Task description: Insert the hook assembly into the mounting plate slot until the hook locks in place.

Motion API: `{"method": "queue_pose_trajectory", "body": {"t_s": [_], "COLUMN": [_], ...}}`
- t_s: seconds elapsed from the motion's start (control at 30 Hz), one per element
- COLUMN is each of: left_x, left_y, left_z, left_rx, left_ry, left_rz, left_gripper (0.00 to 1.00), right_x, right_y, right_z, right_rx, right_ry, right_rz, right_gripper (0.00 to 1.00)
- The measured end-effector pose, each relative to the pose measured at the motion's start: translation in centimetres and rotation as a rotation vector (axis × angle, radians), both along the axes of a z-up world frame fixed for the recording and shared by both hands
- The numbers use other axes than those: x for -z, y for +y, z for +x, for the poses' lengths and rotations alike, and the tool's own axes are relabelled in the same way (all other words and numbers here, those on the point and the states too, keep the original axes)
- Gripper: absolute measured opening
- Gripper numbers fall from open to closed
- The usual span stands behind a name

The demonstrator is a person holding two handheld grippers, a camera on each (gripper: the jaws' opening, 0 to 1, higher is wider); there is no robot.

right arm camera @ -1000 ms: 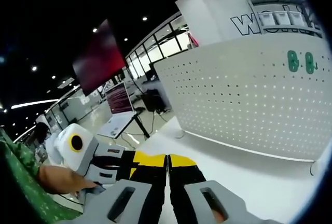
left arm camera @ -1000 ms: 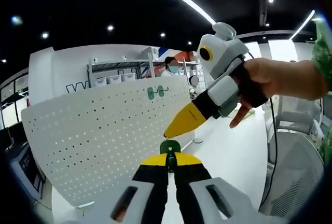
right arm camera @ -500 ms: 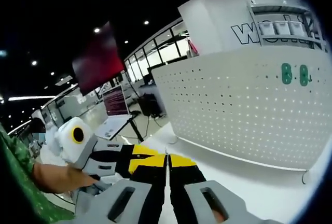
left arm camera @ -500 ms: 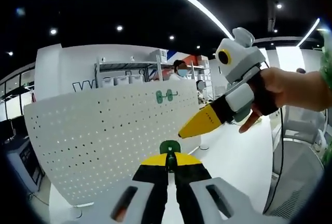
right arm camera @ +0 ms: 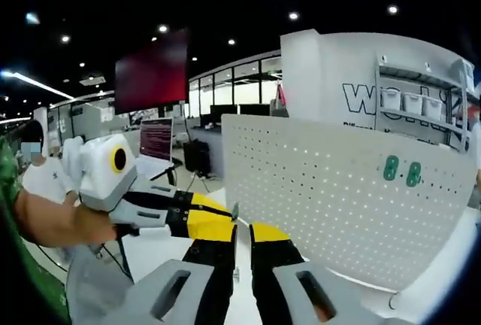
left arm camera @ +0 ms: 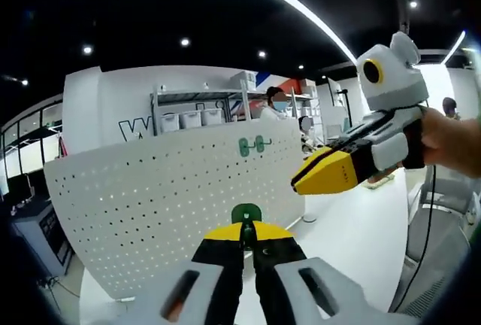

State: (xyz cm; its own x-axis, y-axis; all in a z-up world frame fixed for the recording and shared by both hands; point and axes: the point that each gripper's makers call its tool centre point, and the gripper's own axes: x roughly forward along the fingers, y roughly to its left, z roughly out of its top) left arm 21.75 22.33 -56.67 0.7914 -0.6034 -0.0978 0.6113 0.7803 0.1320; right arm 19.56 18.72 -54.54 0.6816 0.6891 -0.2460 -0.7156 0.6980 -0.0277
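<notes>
My left gripper [left arm camera: 244, 231] is shut on a small green hook piece [left arm camera: 246, 214] that sticks up between its yellow tips. Beyond it stands the white perforated mounting plate [left arm camera: 165, 197], upright on the table, with two green hooks [left arm camera: 254, 145] seated near its top right. My right gripper [left arm camera: 319, 174], held in a hand, comes in from the right and hovers above the hook piece, apart from it. In the right gripper view my right gripper [right arm camera: 242, 232] has its jaws slightly parted and open, with nothing between them. The left gripper [right arm camera: 219, 214] lies close on its left, facing the plate [right arm camera: 331, 197] and its green hooks [right arm camera: 402, 171].
The plate stands on a white table [left arm camera: 353, 227]. A shelf with bins [left arm camera: 195, 118] and a masked person [left arm camera: 276, 103] are behind it. A dark screen [right arm camera: 154, 77] and a laptop [right arm camera: 156, 141] are off to the left. A grey chair [left arm camera: 443, 250] is at the right.
Both cameras have swung, so the plate now looks more face-on. In the left gripper view the right gripper has drifted right and levelled out. The right jaws have parted a little.
</notes>
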Motion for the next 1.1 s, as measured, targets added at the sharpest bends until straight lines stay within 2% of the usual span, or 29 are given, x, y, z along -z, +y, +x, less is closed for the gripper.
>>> {"method": "queue_pose_trajectory", "body": {"t_s": [0.23,0.47,0.57,0.67,0.93,1.03,1.1], "left_x": [-0.4,-0.2,-0.2,-0.3,-0.4,-0.4,-0.4], "left_y": [-0.6,-1.0,-1.1,-1.4,-1.8,-2.0,-2.2], "left_z": [0.5,1.1,1.3,1.5,2.2,2.5,2.9], "left_rx": [-0.006,-0.014,-0.017,-0.017,-0.021,-0.021,-0.02], "left_ry": [-0.006,0.001,0.003,0.004,0.006,0.01,0.011], "left_rz": [0.01,0.022,0.019,0.021,0.021,0.019,0.019], "left_gripper": [0.03,0.03,0.03,0.03,0.03,0.03,0.03], "right_x": [-0.7,-0.9,-1.1,-1.4,-1.5,-1.3,-1.4], "right_y": [-1.0,-2.6,-2.9,-3.4,-4.2,-4.6,-5.2], "right_z": [0.2,0.5,0.4,0.6,0.2,0.2,0.1], "right_rx": [0.005,0.045,0.05,0.065,0.073,0.078,0.082], "right_ry": [-0.029,-0.049,-0.058,-0.075,-0.107,-0.108,-0.135], "right_rz": [0.022,0.044,0.054,0.067,0.078,0.076,0.06], "right_gripper": [0.2,0.46,0.52,0.65,0.93,1.0,1.0]}}
